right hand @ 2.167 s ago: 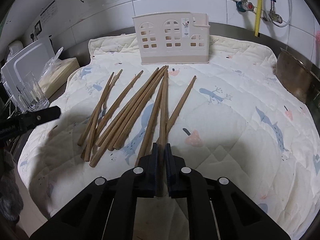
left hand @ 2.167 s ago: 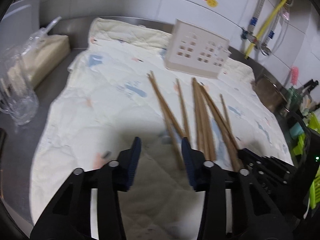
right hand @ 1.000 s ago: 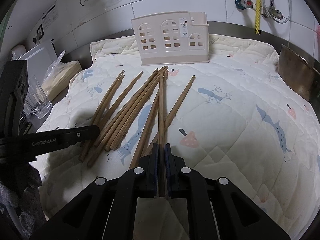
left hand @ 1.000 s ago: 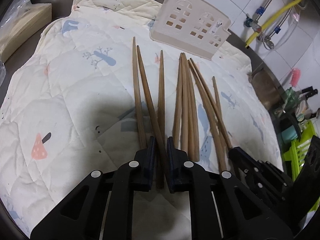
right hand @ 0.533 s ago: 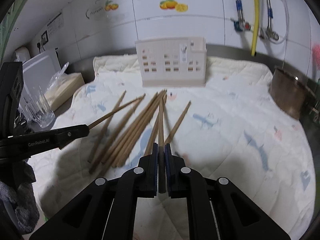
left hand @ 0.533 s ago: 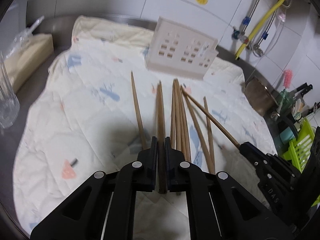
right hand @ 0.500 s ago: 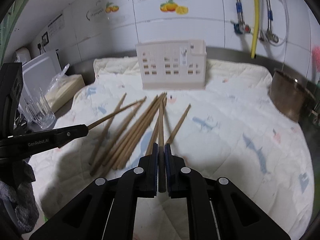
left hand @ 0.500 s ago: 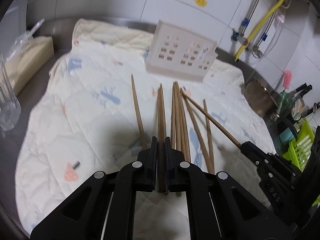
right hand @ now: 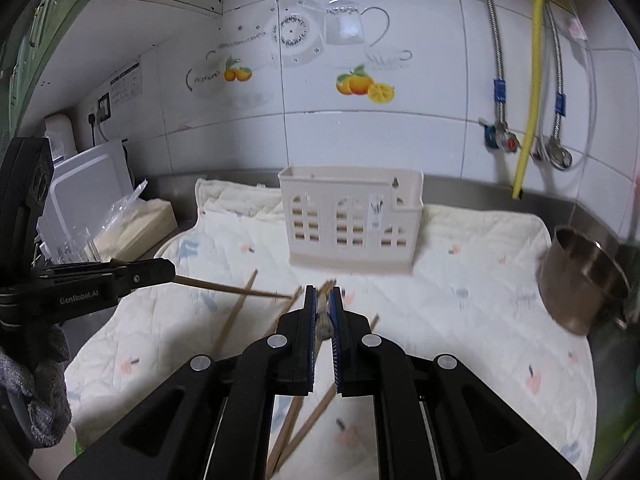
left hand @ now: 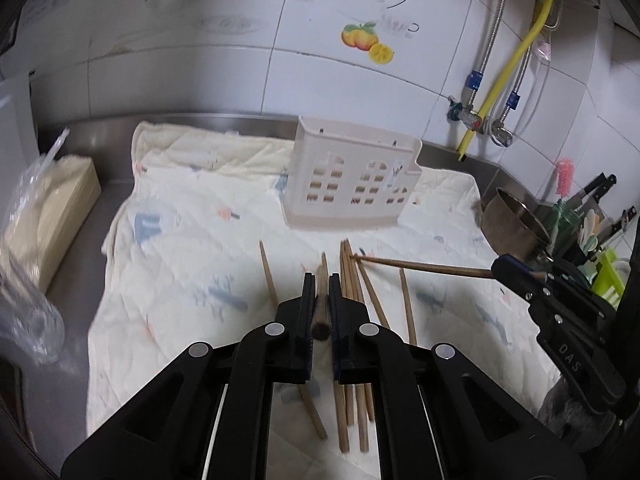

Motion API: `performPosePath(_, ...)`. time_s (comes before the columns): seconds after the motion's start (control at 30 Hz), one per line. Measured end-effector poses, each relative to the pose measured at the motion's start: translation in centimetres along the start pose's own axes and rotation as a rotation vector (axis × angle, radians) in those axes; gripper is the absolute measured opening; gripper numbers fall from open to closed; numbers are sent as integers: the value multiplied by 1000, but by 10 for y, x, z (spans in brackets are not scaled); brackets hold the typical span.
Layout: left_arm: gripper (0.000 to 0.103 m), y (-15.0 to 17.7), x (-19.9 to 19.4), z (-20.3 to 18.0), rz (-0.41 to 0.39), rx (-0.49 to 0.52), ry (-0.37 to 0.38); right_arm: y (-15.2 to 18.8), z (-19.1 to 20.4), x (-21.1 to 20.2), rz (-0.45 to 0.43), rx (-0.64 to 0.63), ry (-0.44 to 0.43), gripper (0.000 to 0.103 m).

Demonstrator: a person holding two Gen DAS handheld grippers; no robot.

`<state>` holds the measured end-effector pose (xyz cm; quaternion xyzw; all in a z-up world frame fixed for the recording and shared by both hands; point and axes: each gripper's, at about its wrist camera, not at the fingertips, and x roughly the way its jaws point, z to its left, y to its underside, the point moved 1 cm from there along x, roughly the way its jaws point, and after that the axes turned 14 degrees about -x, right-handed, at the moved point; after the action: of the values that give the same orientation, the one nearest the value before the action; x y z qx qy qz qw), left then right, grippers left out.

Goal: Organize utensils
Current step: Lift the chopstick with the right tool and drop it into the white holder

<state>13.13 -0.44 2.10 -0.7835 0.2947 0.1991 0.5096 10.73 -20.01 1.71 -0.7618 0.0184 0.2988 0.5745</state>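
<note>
A slender brown wooden chopstick (left hand: pixel 321 308) is sitting clamped between the pads of the black left gripper (left hand: pixel 319 280), its long axis running straight forward along the fingers, blunt end toward the camera and thin tip aiming at the cream plastic utensil holder with window-shaped cutouts (left hand: pixel 352 182). Seen from the right wrist, this same chopstick is reaching out level from the left gripper (right hand: pixel 170 274) toward the middle of the cloth.

A second brown wooden chopstick (right hand: pixel 323 320) is being pinched by the black right gripper (right hand: pixel 324 292), likewise lying along its fingers and pointing toward the holder (right hand: pixel 350 224). In the left wrist view it (left hand: pixel 424 266) is stretching sideways from the right gripper (left hand: pixel 502 266), tip over the loose sticks.

The remaining wooden chopsticks (left hand: pixel 354 292) are lying on the cream quilted cloth with small prints (left hand: pixel 192 240), roughly parallel, tips toward the holder, just in front of it. The holder is standing upright at the far side of the cloth, near the white tiled wall (left hand: pixel 240 80). A steel pot (right hand: pixel 580 280) is resting at the cloth's right edge, and a clear glass (left hand: pixel 24 312) with a wrapped pale package (left hand: pixel 52 200) is sitting on the left.
</note>
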Motion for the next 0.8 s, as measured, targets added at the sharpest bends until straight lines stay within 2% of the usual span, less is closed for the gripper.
performPosePath(0.3,5,-41,5,-15,-1,60,4,-49,-29,13,-5,0,-66,7)
performPosePath(0.47,5,-63,-2,-28,-20,82,33,-77,-46,7,-12,-32,-62,7)
performPosePath(0.6,5,-85,-14,-46,-59,112,58,-103,-65,2,-22,-42,-51,7)
performPosePath(0.8,5,-126,-34,-75,-160,155,79,-143,-92,-7,-42,-54,-7,7)
